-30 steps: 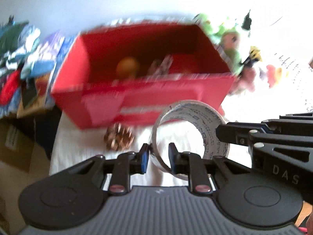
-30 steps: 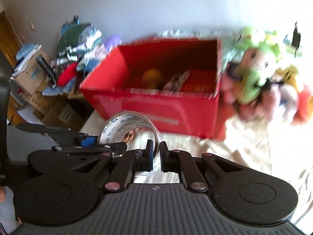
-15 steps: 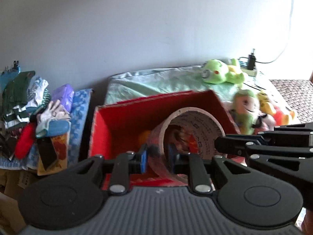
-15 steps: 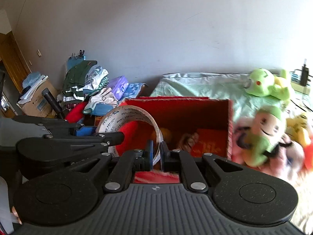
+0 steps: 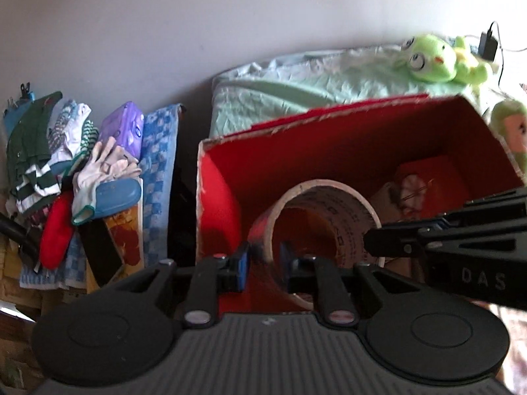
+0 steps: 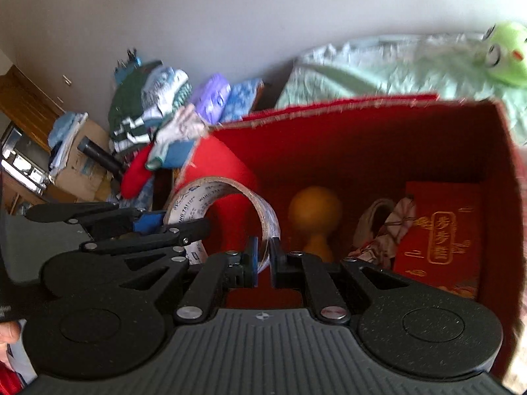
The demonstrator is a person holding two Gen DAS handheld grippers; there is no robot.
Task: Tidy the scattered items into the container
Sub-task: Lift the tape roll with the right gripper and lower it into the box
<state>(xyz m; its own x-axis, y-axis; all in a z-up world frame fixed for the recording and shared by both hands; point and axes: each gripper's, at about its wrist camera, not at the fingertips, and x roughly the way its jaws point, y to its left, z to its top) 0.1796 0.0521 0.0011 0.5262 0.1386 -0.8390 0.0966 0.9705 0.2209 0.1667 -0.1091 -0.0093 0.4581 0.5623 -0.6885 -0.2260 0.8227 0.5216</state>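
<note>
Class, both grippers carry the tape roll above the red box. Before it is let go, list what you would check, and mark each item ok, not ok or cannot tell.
1. Left gripper clamps the tape roll wall: ok.
2. Right gripper clamps the roll's other side: ok.
3. Roll is over the red box opening: ok.
4. Landing spot free of the yellow gourd and red packet: cannot tell.
5. Roll low enough to drop gently: cannot tell.

Red box [image 6: 378, 138], green plush [image 5: 431, 57]
</note>
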